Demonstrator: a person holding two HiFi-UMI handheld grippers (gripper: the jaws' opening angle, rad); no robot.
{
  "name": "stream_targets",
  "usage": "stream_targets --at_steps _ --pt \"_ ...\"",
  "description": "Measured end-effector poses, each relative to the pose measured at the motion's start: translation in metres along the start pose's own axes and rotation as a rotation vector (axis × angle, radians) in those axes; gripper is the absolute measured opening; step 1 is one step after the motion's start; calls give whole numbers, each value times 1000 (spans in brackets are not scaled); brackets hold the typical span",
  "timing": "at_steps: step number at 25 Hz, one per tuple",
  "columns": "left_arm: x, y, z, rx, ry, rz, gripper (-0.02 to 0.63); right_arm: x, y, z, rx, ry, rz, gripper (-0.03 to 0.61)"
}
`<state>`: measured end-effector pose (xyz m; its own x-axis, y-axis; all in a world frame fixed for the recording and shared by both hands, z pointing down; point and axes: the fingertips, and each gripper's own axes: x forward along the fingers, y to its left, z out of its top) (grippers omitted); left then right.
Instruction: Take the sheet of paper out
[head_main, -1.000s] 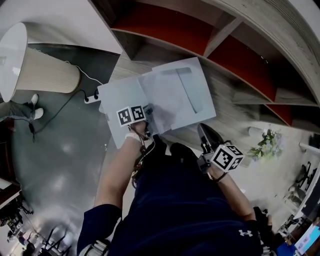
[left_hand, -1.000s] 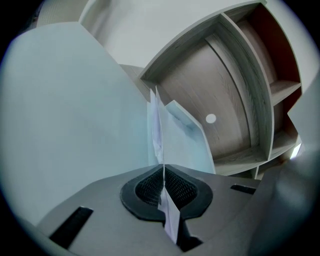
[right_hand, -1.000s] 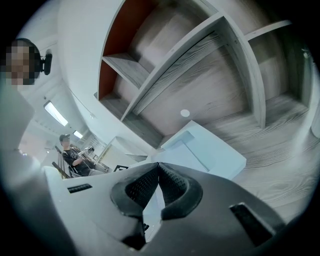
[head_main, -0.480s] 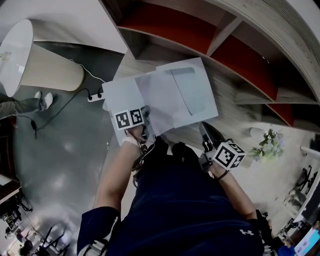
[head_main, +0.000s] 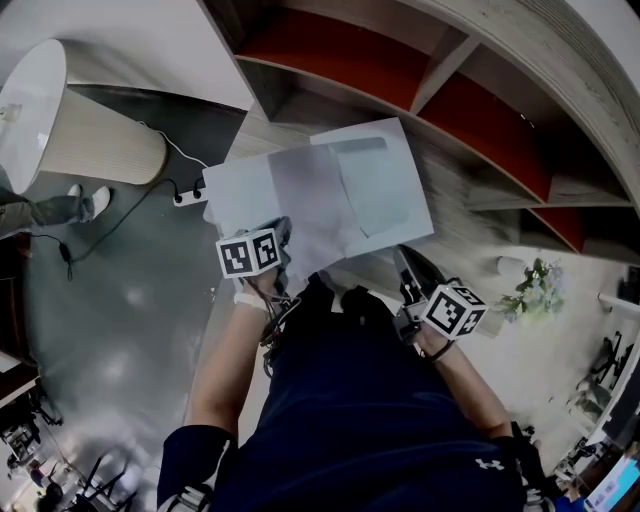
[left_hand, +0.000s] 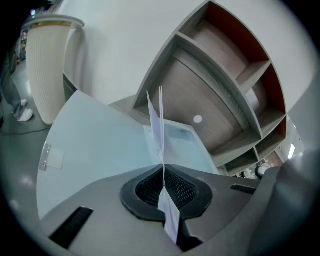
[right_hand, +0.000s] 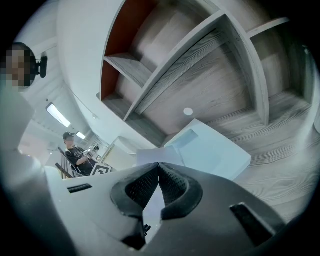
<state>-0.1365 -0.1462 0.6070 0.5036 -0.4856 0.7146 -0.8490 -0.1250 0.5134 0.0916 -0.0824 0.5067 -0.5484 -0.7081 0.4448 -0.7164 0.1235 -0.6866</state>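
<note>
Left hand-held gripper (left_hand: 163, 171) pinches the sheet of paper (head_main: 305, 200) (right hand-held gripper (right_hand: 158, 167) closed, empty).

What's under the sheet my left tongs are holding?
The open pale folder lies under the sheet pinched in the left tongs. Whether more pages lie beneath it is hidden by the sheet itself.

No word or number can be read anywhere. The left cube (head_main: 248, 253) on the left tongs (head_main: 284, 231) and the right cube (head_main: 455, 310) on the right tongs (head_main: 408, 263) carry black-and-white square code markers, without letters. A small white logo (head_main: 487, 465) of two interlocked arcs sits on the person's dark shirt (head_main: 380, 420).
</note>
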Motion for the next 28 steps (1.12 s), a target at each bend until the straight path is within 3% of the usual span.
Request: stream_targets --at_steps 19,25,28 --pt "-59 -42 40 392 -72 71 15 3 6 -1 -6 -1 13 14" --pt "-70 -69 48 530 -97 80 15 0 11 9 -66 -26 11 14" --pt "-74 -80 51 553 -109 61 14 -2 16 15 -95 -40 14 14"
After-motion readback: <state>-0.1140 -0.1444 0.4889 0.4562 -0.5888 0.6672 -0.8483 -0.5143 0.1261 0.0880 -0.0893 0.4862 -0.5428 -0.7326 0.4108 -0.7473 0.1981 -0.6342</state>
